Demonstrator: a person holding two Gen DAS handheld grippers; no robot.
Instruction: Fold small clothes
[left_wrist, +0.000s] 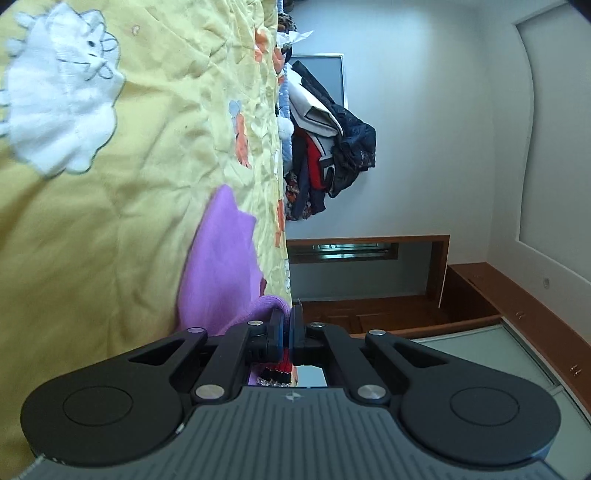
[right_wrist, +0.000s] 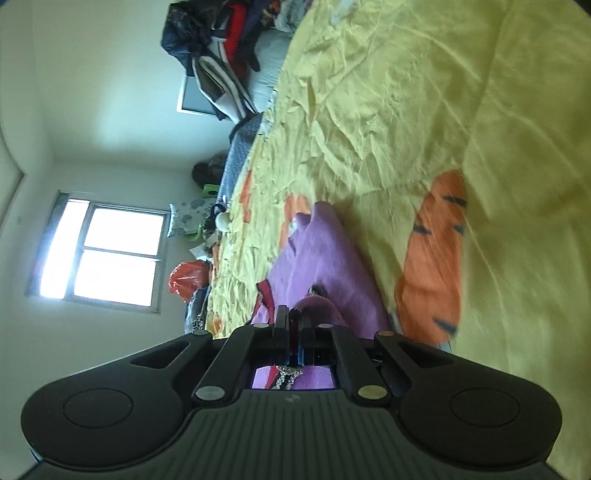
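The left gripper (left_wrist: 287, 317), its jaws pressed together, pinches a fold of the purple garment (left_wrist: 221, 258), whose red trim shows between the pads. The right gripper (right_wrist: 293, 319) is likewise clamped on the same purple cloth, a strip of red edging and a sparkly patch visible beneath its fingers. From both claws the garment trails away flat across the yellow bedspread (left_wrist: 147, 184), touching it along its length and ending in a rounded corner at the far end. Both wrist views are rolled sideways, so the bed stands like a wall. The bedspread is creased and carries a white animal patch (left_wrist: 59, 96) and an orange tiger-striped shape (right_wrist: 432, 266). At the bed's far edge sits a heap of dark clothes (left_wrist: 332, 147); beyond are pale walls, a bright window (right_wrist: 103, 251) and wooden cabinets (left_wrist: 480, 295).
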